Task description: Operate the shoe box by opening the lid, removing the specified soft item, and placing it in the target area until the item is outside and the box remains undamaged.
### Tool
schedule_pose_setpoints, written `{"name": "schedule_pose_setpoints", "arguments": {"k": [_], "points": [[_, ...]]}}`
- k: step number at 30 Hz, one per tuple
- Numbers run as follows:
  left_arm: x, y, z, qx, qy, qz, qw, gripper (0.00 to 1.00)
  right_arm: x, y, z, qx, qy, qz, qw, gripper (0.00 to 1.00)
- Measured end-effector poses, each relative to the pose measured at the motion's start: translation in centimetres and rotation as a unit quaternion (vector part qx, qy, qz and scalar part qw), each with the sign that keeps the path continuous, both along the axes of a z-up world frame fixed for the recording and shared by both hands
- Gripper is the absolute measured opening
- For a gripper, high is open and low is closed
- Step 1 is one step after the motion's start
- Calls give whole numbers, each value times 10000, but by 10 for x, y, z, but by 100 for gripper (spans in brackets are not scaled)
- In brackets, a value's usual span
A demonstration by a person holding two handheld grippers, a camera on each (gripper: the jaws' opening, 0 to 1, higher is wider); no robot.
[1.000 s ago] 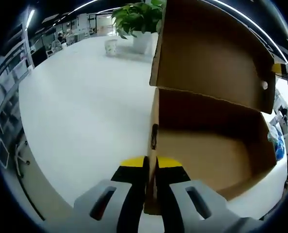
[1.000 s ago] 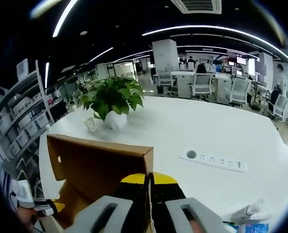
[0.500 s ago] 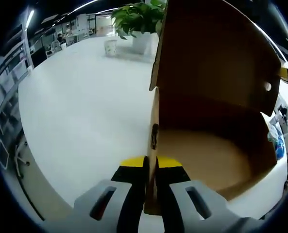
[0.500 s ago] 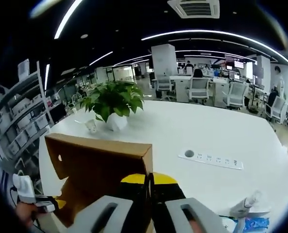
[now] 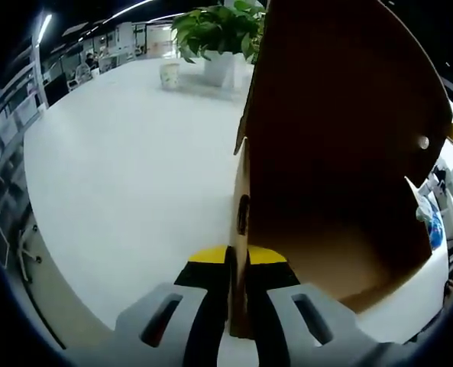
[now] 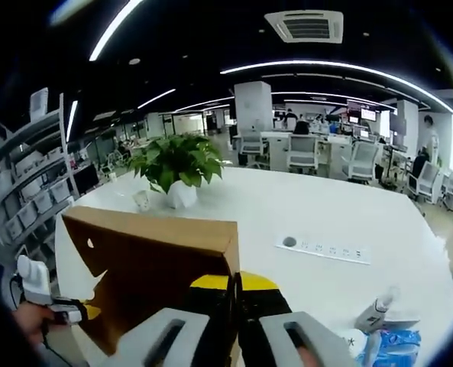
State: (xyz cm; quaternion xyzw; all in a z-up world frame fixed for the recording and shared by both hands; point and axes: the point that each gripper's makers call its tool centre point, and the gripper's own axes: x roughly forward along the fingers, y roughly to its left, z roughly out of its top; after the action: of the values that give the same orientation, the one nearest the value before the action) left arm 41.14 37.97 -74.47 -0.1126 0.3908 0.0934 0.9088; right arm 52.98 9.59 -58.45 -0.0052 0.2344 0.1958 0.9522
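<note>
Cardboard fills more of the left gripper view than a second ago: the lid (image 5: 341,107) has swung lower over the shoe box (image 5: 325,260), hiding most of its floor. Left hand-held gripper (image 5: 237,287) pinches the box's side wall near the bench (image 5: 127,176) edge; right hand-held gripper (image 6: 236,306) pinches the lid's corner. No soft item shows inside, so the box looks to be closing.

Long ceiling light strips (image 6: 302,67) give bright, even light, and the white table (image 5: 127,168) below them reflects it softly without hard shadows. The cardboard lid (image 5: 341,130) has a dim, shaded inner face. Fisheye bending curves straight lines near the edges, and far desks look slightly soft.
</note>
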Motion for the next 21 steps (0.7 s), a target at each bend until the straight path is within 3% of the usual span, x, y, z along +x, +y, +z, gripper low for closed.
{"name": "schedule_pose_setpoints", "arguments": {"k": [14,21], "points": [[0,-1,1,-194,5,-246,9995,6,-26,-9,-13,88,100,-77,9999,0],[0,-2,0,-323,-40,-327,9989,7,-28,-12,-18,107,115,-97,9998,0]]}}
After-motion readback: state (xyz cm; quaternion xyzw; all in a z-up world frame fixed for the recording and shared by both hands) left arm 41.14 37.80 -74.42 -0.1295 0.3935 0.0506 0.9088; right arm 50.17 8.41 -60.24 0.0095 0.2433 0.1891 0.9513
